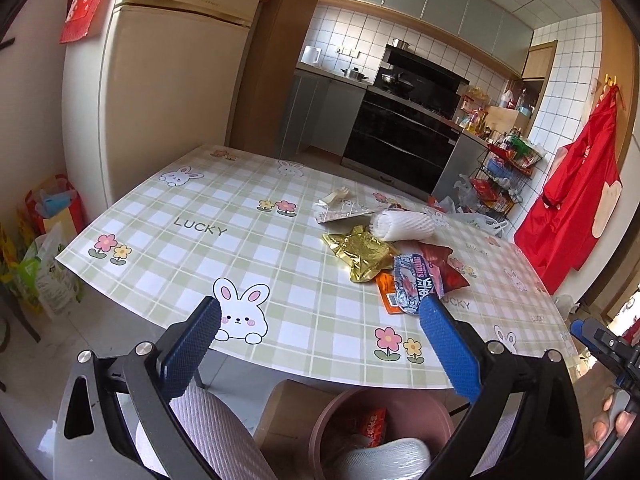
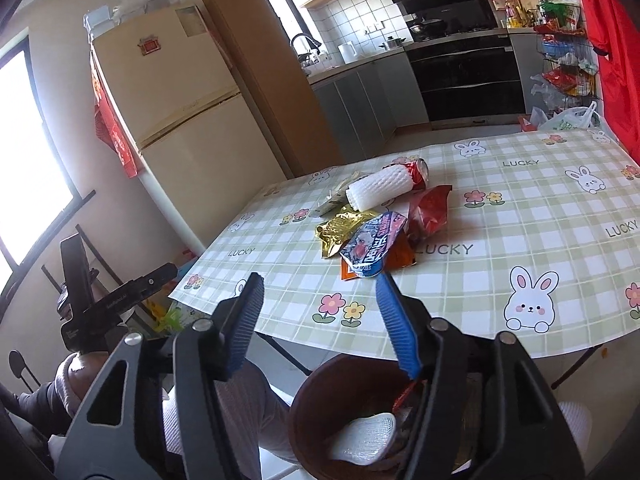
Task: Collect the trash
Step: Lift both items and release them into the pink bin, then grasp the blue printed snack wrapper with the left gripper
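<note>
A pile of trash lies on the checked tablecloth [image 1: 192, 208]: a gold wrapper [image 1: 364, 254], a white foam sleeve [image 1: 404, 226], a blue-and-white snack bag [image 1: 416, 284], a red bag [image 1: 444, 264] and an orange wrapper [image 1: 390, 296]. My left gripper [image 1: 320, 312] is open just before the table's near edge, empty. The right wrist view shows the same pile, with the snack bag [image 2: 372, 246] nearest and a red can [image 2: 418, 172] behind the foam sleeve [image 2: 380, 190]. My right gripper [image 2: 320, 280] is open and empty above the pink bin [image 2: 304, 400], which holds white foam [image 2: 364, 436] and a red wrapper [image 1: 372, 424].
A cream fridge [image 1: 168, 92] stands left of the table, with bags [image 1: 52, 240] on the floor beside it. A wire rack [image 1: 504, 176] and a red apron [image 1: 576, 200] are at the right. The person's knees in pale trousers [image 1: 216, 432] flank the bin.
</note>
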The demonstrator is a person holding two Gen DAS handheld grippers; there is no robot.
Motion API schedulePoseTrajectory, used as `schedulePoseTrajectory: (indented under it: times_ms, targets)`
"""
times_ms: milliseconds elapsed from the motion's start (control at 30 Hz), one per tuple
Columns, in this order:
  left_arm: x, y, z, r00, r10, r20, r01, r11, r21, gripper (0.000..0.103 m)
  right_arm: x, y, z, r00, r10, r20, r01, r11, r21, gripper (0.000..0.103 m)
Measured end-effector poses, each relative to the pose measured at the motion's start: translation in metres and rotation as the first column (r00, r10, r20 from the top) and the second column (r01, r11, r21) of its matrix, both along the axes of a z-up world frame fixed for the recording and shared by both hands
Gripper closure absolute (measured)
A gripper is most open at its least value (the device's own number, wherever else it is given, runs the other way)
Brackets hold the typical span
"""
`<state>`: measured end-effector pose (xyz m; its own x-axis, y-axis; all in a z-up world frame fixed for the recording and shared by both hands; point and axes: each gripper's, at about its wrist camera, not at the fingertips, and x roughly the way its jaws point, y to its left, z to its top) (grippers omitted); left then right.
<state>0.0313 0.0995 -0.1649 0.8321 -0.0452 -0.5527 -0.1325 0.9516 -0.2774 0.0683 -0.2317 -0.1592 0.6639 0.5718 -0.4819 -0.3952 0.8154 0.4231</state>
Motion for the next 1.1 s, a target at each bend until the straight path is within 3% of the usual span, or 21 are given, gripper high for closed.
schedulePoseTrajectory:
  times_ms: [100,167,300,433,700,900,1100]
  targets:
    - [0.001,0.000,-0.002,1.000,-0.003,-0.007,0.003,1.000,0.001,0.006,0.001,-0.002,-0.001,1.000,-0.019,-0.005,0.019,1.000,-0.001,0.024]
    - [0.001,-0.001,-0.003,1.000,-0.007,-0.012,0.007,1.000,0.003,0.006,0.002,-0.004,-0.003,0.999,-0.051,-0.009,0.051,0.999,-0.007,0.009]
    - [0.004,-0.004,-0.009,0.999,-0.025,-0.026,0.025,1.000,0.008,0.006,0.006,-0.009,-0.012,0.988,-0.152,-0.024,0.149,0.985,-0.083,0.006]
    - [0.013,-0.011,-0.018,0.996,-0.066,-0.059,0.067,0.998,0.016,0.006,0.015,-0.025,-0.022,0.972,-0.228,-0.055,0.223,0.970,-0.094,0.006]
    - [0.065,-0.061,-0.029,0.972,-0.213,-0.104,0.219,0.974,0.057,0.006,0.050,-0.049,-0.044,0.910,-0.407,-0.086,0.373,0.890,-0.263,0.006]
    - [0.131,-0.136,-0.044,0.929,-0.335,-0.161,0.362,0.911,0.196,0.006,0.081,-0.067,-0.064,0.873,-0.471,-0.127,0.426,0.862,-0.274,0.006]
    - [0.192,-0.204,-0.077,0.907,-0.328,-0.264,0.414,0.805,0.424,0.006,0.103,-0.084,-0.081,0.858,-0.487,-0.163,0.441,0.861,-0.252,0.006]
